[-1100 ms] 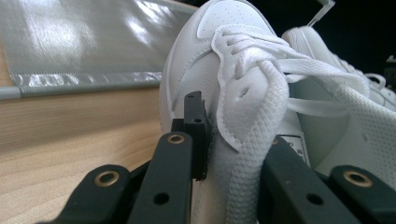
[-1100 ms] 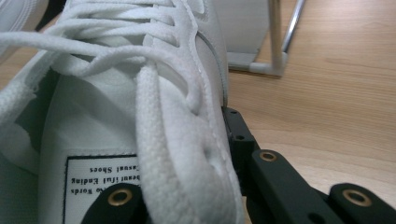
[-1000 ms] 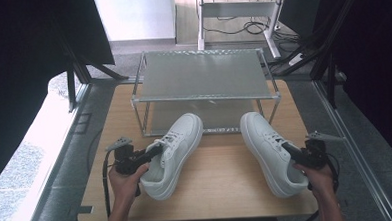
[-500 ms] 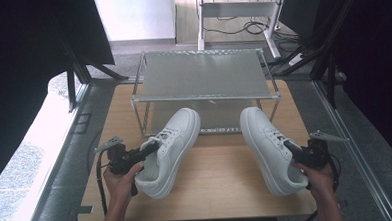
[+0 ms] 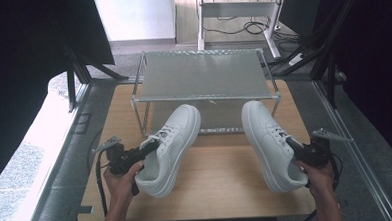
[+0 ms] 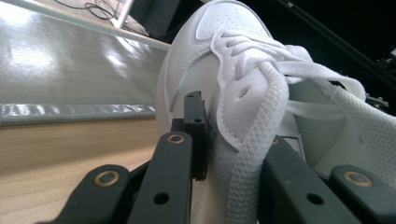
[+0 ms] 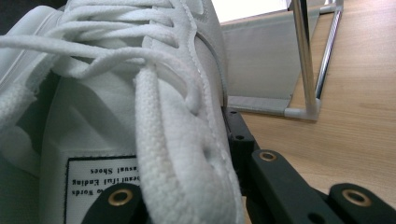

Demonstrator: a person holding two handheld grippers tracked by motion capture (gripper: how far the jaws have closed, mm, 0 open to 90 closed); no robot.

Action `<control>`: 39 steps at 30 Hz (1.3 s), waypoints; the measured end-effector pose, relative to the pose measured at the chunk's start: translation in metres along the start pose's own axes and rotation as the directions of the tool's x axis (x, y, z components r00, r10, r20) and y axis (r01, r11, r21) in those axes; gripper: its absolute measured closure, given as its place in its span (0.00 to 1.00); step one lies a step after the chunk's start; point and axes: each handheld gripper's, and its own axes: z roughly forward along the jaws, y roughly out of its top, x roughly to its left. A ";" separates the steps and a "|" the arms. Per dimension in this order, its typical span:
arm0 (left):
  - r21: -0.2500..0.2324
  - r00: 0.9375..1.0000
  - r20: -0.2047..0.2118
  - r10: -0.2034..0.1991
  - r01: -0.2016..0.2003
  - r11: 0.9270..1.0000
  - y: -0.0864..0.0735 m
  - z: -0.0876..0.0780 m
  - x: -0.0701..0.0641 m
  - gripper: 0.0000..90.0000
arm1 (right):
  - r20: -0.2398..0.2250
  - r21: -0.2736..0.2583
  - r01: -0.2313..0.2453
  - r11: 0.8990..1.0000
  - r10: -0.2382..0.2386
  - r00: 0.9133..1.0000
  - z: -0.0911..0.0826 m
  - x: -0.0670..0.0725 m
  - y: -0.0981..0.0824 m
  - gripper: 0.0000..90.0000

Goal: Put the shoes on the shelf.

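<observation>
A wooden table (image 5: 207, 190) carries a wire rack (image 5: 203, 82) at its far edge, with a grey shelf on top; the toes of both shoes reach the near rail of its open lower level. The left shoe (image 5: 168, 149) lies at the table's middle left, toe angled far and right; the right shoe (image 5: 270, 145) lies at middle right. The left gripper (image 5: 148, 147) clamps the left shoe's side wall by the laces, one jaw outside, one inside. The right gripper (image 5: 293, 144) pinches the right shoe's lace edge the same way. The right gripper view shows a printed label (image 7: 100, 179) inside the shoe.
</observation>
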 end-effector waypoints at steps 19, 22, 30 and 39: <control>-0.048 0.999 0.033 0.015 -0.013 0.999 0.031 -0.008 -0.012 0.91 | -0.021 -0.081 0.006 0.997 -0.008 1.000 -0.009 0.013 0.021 0.96; -0.051 0.999 0.038 0.011 -0.009 0.999 0.034 -0.007 -0.013 0.91 | -0.036 -0.093 0.006 0.996 -0.009 0.999 -0.008 0.015 0.025 0.96; -0.062 0.998 0.054 0.014 -0.011 0.998 0.046 -0.004 -0.016 0.91 | -0.044 -0.100 0.017 0.995 -0.022 0.999 -0.002 0.024 0.039 0.96; -0.060 0.998 0.056 0.025 -0.022 0.998 0.059 0.003 -0.019 0.91 | -0.036 -0.104 0.024 0.994 -0.028 0.999 0.005 0.032 0.060 0.96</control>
